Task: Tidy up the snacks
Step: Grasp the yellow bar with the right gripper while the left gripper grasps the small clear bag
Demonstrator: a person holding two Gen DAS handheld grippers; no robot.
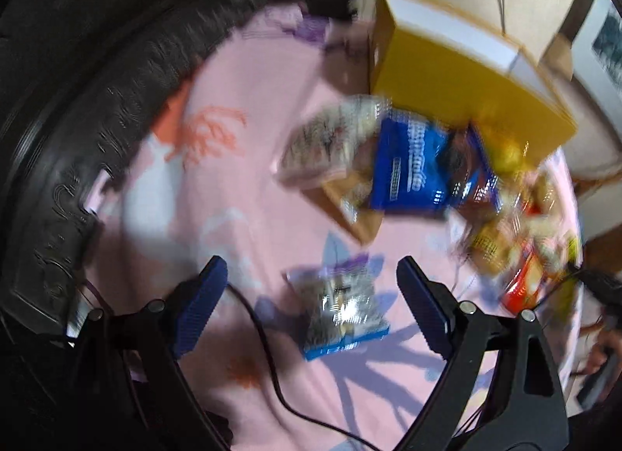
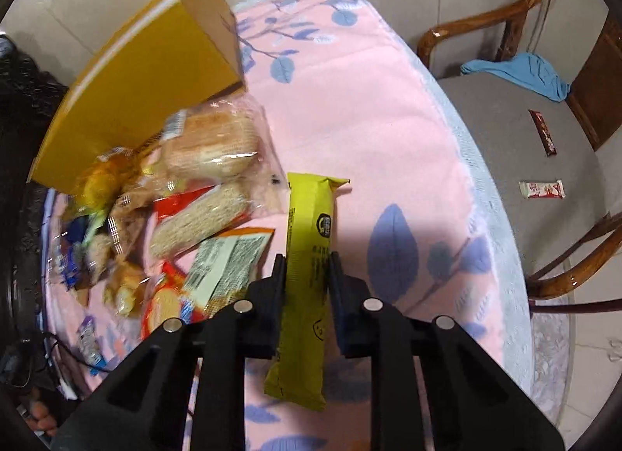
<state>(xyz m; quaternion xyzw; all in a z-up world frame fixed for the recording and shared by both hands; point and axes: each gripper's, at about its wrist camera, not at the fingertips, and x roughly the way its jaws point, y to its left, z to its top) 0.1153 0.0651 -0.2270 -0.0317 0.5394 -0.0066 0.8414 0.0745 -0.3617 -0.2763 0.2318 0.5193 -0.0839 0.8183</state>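
The right gripper (image 2: 305,262) grips a yellow snack bar (image 2: 307,256) between its jaws above the pink cloth (image 2: 350,120), beside a blurred, seemingly bread-filled snack pile (image 2: 186,194).

A counter (image 2: 350,120) draped in pink leaf-print cloth carries everything. On it lie a yellow cardboard box (image 2: 147,74), a heap of snack packets (image 2: 186,194), and one small foil packet (image 1: 338,311) apart.

Left view motion-blurred, fisheye vignette.

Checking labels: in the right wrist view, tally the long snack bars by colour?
Yellow bar, in the right gripper: 1
Dark red bar, on the chair seat: 1
White bar, on the same seat: 1
Total: 3
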